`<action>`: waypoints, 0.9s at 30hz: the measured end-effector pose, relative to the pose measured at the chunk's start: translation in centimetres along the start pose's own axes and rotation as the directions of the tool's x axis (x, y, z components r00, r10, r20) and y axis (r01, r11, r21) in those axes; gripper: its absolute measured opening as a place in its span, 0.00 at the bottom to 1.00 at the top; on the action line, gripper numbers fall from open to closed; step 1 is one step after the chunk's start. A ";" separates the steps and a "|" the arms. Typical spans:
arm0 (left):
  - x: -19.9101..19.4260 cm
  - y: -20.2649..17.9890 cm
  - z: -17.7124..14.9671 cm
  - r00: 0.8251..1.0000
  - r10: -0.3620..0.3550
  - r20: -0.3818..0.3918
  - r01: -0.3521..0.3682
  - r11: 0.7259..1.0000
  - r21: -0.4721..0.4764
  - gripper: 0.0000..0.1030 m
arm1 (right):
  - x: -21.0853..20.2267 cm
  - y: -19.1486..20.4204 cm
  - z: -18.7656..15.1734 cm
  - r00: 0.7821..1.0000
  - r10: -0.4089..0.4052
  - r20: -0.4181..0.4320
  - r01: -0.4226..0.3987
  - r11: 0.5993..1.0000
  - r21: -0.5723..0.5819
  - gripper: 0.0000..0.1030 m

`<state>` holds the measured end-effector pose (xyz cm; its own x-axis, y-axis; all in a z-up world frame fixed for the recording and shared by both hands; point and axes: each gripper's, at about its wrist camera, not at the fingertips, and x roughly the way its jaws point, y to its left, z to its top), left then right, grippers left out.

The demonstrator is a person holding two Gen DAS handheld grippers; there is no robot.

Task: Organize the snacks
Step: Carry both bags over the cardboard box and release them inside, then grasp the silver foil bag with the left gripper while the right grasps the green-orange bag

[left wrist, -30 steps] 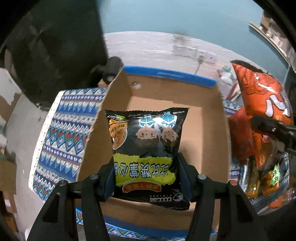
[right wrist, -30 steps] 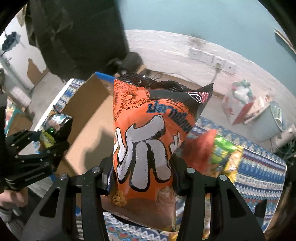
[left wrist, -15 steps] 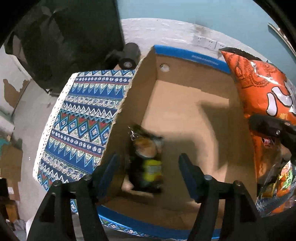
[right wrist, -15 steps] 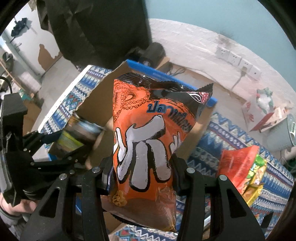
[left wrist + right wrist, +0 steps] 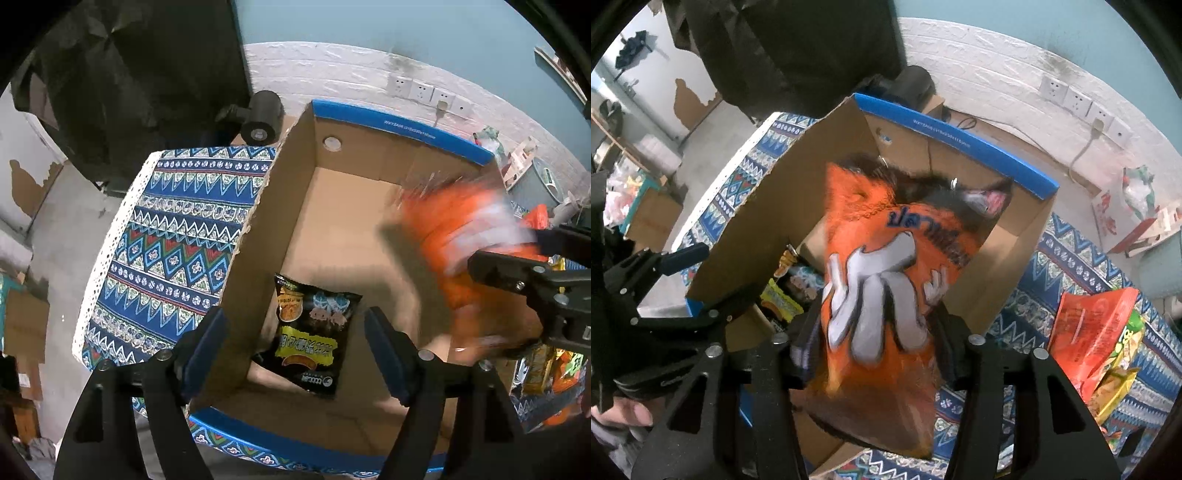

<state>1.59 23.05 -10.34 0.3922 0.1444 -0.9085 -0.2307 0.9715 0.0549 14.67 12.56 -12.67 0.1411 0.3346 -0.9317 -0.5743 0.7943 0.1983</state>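
Observation:
A black snack packet (image 5: 314, 343) with a yellow band lies flat on the floor of the open cardboard box (image 5: 391, 125), near its left wall. My left gripper (image 5: 295, 321) hovers above it, its jaws opening with nothing between them. My right gripper (image 5: 875, 332) is over the box (image 5: 960, 144), jaws opening. The orange snack bag (image 5: 886, 266) is still between its fingers but blurred and tilting, slipping down into the box. In the left wrist view the same bag (image 5: 458, 229) is an orange smear beside the right gripper (image 5: 517, 251).
The box stands on a blue patterned tablecloth (image 5: 177, 236). Several more snack bags (image 5: 1100, 332) lie on the cloth right of the box. A black lamp-like object (image 5: 260, 122) sits behind the box. A person's hand (image 5: 624, 413) holds the left gripper.
The left gripper let go of the black packet, which dropped to the box floor. The right gripper moved over the box and its jaws parted; the orange bag started to slide out.

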 end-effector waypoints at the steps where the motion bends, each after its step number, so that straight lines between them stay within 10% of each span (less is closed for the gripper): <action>1: 0.0 -0.2 0.0 1.000 0.004 0.004 -0.004 1.000 0.006 0.77 | -0.3 0.0 0.0 1.000 0.000 0.009 0.000 1.000 0.002 0.64; 27: -3.6 -9.8 0.2 0.995 -0.102 0.020 0.098 0.984 0.148 0.77 | -8.6 -10.3 -8.1 0.988 -0.139 0.061 0.126 0.975 0.181 0.76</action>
<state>2.67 13.11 -7.54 0.4316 0.0487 -0.9008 -0.0567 0.9980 0.0267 12.81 -2.60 -9.19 0.2684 0.2513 -0.9299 -0.3960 0.9088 0.1312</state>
